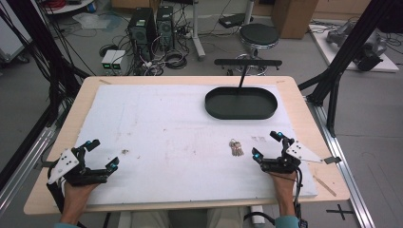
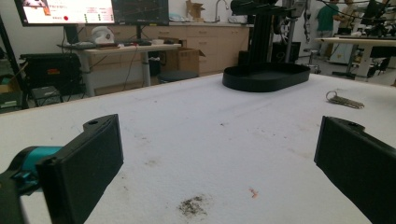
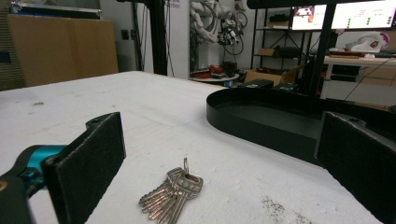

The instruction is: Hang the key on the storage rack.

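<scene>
Right gripper view: keys [image 3: 172,193] lie between its spread fingers [image 3: 88,163].

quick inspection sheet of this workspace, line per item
surface: wooden table covered by a white sheet with faint stains and a dark smudge
job's things: bunch of keys lying flat on the sheet; black oval tray at the far right, nothing seen inside it
clutter: nothing seen on the sheet beyond the stains
grippers: left gripper at the near left edge, jaws wide apart, holding nothing; right gripper just right of the keys, jaws wide apart, holding nothing
cables: a cable trails back along the right forearm
surroundings: computer towers with tangled wires on the floor, a round stool, black frame posts, monitors on a bench
</scene>
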The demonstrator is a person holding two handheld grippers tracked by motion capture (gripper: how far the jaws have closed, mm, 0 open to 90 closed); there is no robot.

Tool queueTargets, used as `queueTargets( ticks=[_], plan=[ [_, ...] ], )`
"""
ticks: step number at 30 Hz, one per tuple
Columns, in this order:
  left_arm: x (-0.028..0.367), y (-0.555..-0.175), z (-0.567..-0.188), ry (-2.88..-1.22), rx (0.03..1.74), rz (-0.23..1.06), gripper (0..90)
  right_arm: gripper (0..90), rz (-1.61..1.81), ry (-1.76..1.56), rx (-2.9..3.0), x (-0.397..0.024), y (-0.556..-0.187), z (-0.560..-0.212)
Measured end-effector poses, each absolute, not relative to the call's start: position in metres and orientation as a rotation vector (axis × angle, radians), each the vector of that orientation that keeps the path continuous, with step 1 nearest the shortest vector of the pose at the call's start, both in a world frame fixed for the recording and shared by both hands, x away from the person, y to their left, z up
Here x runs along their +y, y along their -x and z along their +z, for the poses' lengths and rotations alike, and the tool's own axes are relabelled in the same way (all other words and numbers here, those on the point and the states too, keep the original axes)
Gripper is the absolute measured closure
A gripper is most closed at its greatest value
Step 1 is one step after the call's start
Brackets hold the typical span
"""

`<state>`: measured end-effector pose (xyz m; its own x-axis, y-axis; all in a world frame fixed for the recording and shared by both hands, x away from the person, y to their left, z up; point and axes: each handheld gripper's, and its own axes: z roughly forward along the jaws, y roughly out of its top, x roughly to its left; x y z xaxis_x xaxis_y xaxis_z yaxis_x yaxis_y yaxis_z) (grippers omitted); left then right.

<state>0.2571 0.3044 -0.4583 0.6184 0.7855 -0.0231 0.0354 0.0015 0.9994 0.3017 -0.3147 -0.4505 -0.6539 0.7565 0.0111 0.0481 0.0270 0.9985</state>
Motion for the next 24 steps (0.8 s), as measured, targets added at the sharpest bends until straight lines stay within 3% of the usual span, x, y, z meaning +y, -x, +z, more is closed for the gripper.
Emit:
queueTargets(
  ticks=[24],
  plan=[
    [0.3061, -0.2578, -0.4583, -1.456, 0.750, 0.672, 1.7, 1.0, 1.620, -0.845, 1.824, -0.3130, -0.3048, -0.4449]
  ],
)
